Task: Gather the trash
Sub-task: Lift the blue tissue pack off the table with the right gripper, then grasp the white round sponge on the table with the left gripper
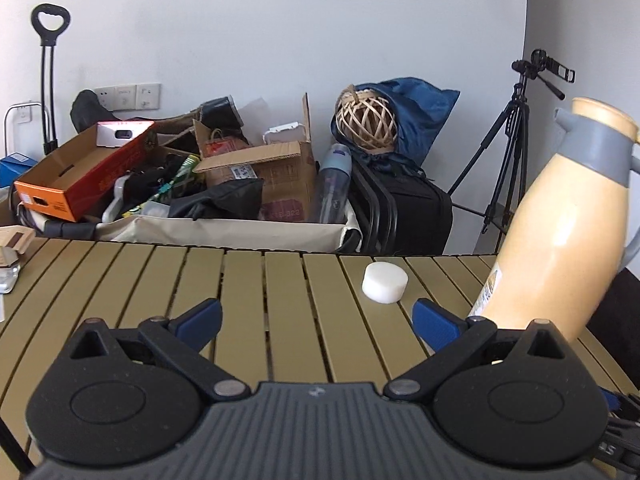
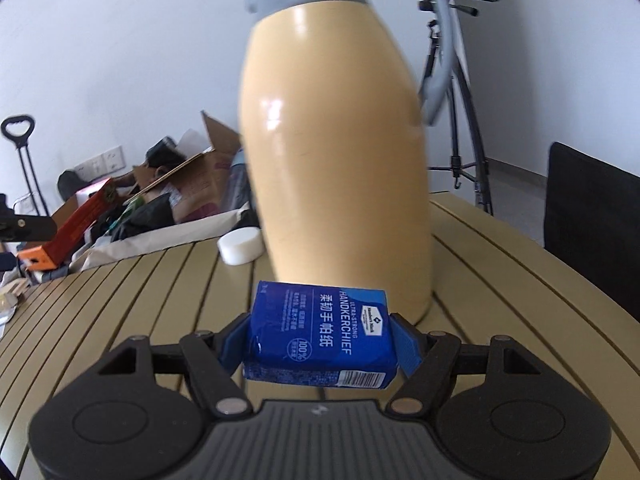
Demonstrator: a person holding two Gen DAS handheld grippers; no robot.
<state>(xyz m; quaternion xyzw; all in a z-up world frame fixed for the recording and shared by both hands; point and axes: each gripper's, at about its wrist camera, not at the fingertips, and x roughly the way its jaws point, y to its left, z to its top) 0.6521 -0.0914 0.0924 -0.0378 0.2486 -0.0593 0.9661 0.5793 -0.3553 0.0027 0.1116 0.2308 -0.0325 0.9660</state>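
My right gripper (image 2: 320, 338) holds a blue handkerchief pack (image 2: 320, 338) clamped between its two blue pads (image 2: 406, 346); the pack sits crosswise in the jaws, lifted clear of the slatted table (image 2: 120, 308), with its printed face up and its barcode toward the camera. Directly beyond the pack stands a tall beige jug (image 2: 340, 160) with a grey collar and a grey handle, upright on the table near its far edge. A white round lid (image 2: 240, 248) lies flat on the slats just left of the jug's base, close to the far edge.

My left gripper (image 1: 316, 322) is empty, its jaws spread wide above bare slats. In the left wrist view the white lid is ahead and slightly right of the fingertips, apart from them, and the jug rises at the right side of the table.

Beyond the table's far edge sits a cart (image 1: 224, 232) piled with cardboard boxes (image 1: 256, 176), a woven ball (image 1: 366, 122) and a blue bag (image 1: 420, 112). A tripod (image 1: 516, 140) stands against the wall.
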